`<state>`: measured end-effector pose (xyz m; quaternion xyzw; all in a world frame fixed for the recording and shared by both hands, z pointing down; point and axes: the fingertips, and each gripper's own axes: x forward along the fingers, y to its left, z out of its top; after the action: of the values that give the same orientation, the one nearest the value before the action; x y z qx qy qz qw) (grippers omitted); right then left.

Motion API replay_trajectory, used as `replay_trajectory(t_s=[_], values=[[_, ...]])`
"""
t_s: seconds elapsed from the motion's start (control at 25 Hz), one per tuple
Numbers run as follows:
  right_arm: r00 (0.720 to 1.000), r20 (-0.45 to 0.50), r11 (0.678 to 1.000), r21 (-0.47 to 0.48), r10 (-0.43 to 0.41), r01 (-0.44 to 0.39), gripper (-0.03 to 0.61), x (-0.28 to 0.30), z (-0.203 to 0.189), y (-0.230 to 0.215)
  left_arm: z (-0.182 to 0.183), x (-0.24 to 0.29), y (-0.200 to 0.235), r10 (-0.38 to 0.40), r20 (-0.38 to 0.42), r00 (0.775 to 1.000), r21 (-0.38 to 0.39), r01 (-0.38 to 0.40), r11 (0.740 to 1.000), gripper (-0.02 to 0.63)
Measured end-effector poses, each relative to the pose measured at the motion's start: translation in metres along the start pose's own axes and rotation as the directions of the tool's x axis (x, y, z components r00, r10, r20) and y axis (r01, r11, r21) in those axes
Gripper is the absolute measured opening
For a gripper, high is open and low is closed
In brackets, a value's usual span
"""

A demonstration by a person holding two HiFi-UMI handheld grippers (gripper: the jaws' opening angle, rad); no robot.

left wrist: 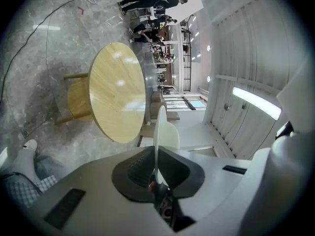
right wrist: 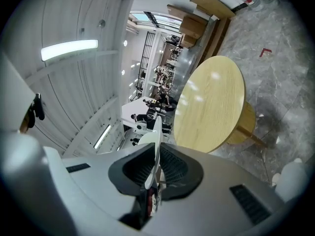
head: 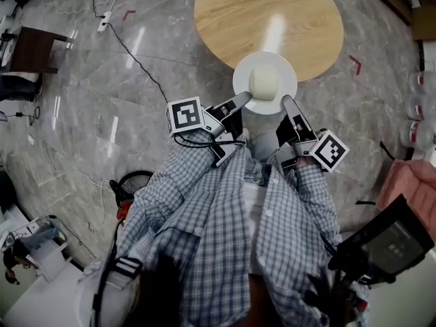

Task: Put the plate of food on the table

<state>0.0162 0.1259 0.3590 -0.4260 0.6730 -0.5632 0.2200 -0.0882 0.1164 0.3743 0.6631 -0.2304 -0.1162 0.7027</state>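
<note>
A white plate [head: 274,67] carries a pale bun-like piece of food [head: 264,82] and hangs over the near edge of the round wooden table [head: 266,12]. My left gripper [head: 246,99] is shut on the plate's near-left rim, my right gripper [head: 287,103] on its near-right rim. In the left gripper view the plate [left wrist: 159,132] shows edge-on, pinched between the dark pads, with the table [left wrist: 115,90] ahead. The right gripper view shows the same: the plate rim [right wrist: 156,141] clamped between the pads, with the table [right wrist: 214,107] beyond it.
A grey marble floor [head: 102,101] surrounds the table. A cable [head: 133,53] runs across the floor to a power strip [head: 104,22] at the upper left. A dark stool [head: 34,50] stands at the far left. Bottles [head: 419,107] line the right edge. The person's checked sleeves [head: 231,210] fill the lower middle.
</note>
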Motion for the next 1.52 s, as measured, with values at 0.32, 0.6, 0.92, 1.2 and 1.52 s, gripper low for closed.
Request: replay_trajectory(t_s=[0.32, 0.6, 0.92, 1.2, 1.52], values=[[1.000, 0.011, 1.000, 0.002, 0.003, -0.003, 0.035, -0.003, 0.000, 0.001, -0.002, 0.001, -0.001, -0.011, -0.011, 1.000, 0.006, 0.011, 1.000, 0.020], [1.000, -0.006, 1.000, 0.023, 0.006, -0.005, 0.035, 0.016, 0.031, -0.021, 0.015, 0.035, 0.008, 0.008, 0.011, 1.000, 0.001, -0.008, 1.000, 0.020], [0.999, -0.034, 0.999, 0.040, 0.002, 0.000, 0.035, 0.029, 0.052, -0.026, 0.028, 0.055, 0.002, 0.005, 0.038, 0.999, -0.018, -0.004, 1.000, 0.020], [0.997, -0.074, 1.000, 0.026, 0.003, -0.001, 0.035, 0.046, 0.085, -0.026, 0.045, 0.081, -0.007, 0.015, 0.068, 0.998, -0.028, -0.013, 1.000, 0.020], [0.992, -0.129, 0.999, 0.031, 0.014, -0.010, 0.035, 0.076, 0.126, -0.032, 0.074, 0.115, -0.013, 0.038, 0.119, 0.992, -0.039, -0.034, 0.999, 0.020]])
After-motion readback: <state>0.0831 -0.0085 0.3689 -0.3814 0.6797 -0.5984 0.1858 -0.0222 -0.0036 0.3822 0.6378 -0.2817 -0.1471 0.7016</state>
